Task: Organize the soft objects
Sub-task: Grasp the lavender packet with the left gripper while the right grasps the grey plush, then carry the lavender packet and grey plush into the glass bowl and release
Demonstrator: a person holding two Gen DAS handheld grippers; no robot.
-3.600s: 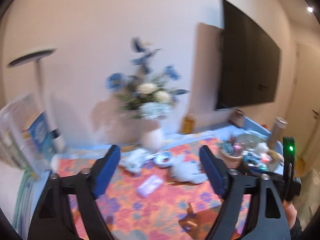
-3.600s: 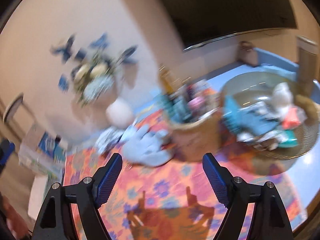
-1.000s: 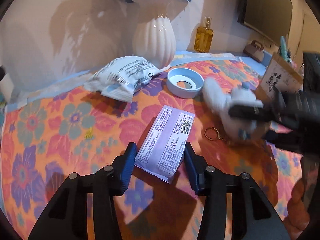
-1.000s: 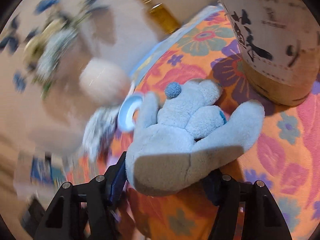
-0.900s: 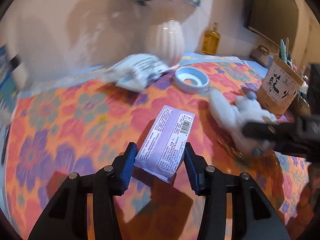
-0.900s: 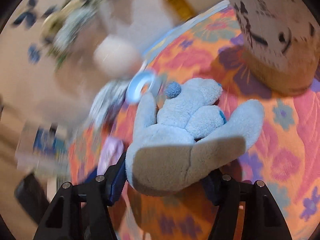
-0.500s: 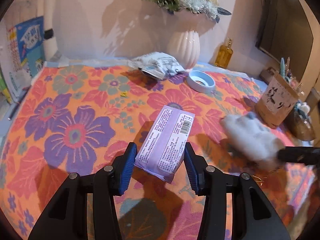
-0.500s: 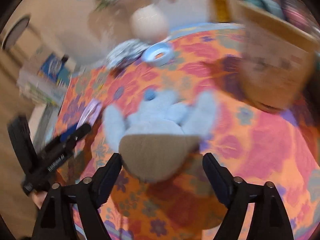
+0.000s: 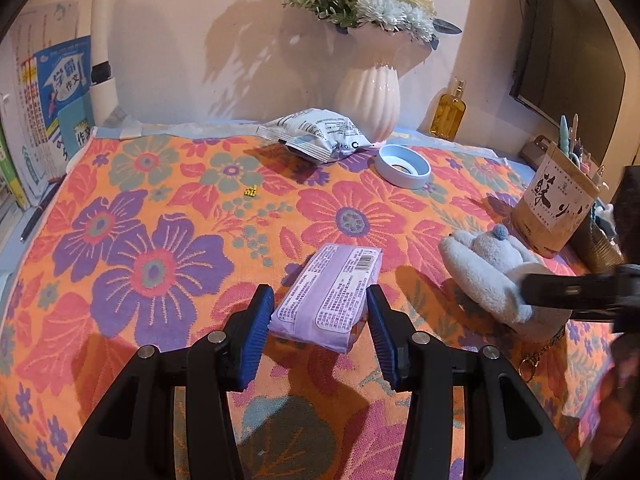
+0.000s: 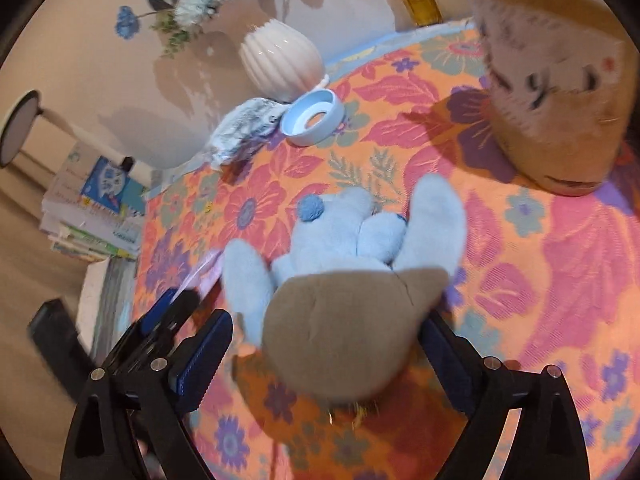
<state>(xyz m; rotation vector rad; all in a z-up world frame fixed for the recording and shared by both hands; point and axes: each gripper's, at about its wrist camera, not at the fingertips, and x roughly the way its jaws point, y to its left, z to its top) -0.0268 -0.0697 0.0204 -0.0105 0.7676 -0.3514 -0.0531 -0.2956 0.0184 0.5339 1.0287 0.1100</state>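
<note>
Near the holder [image 9: 554, 208], right gripper [image 10: 324, 344] open around plush [image 10: 352, 264]; left gripper [image 9: 320, 328] grips packet [image 9: 332, 292].

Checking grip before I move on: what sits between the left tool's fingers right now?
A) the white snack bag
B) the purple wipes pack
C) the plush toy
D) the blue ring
B: the left tool has its blue pads on either side of the purple wipes pack; the plush toy lies to the right of it.

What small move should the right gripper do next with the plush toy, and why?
Probably draw the right gripper back. Its fingers stand wide, no longer touching the plush toy, which lies on the tablecloth beside the tissue pack.
</note>
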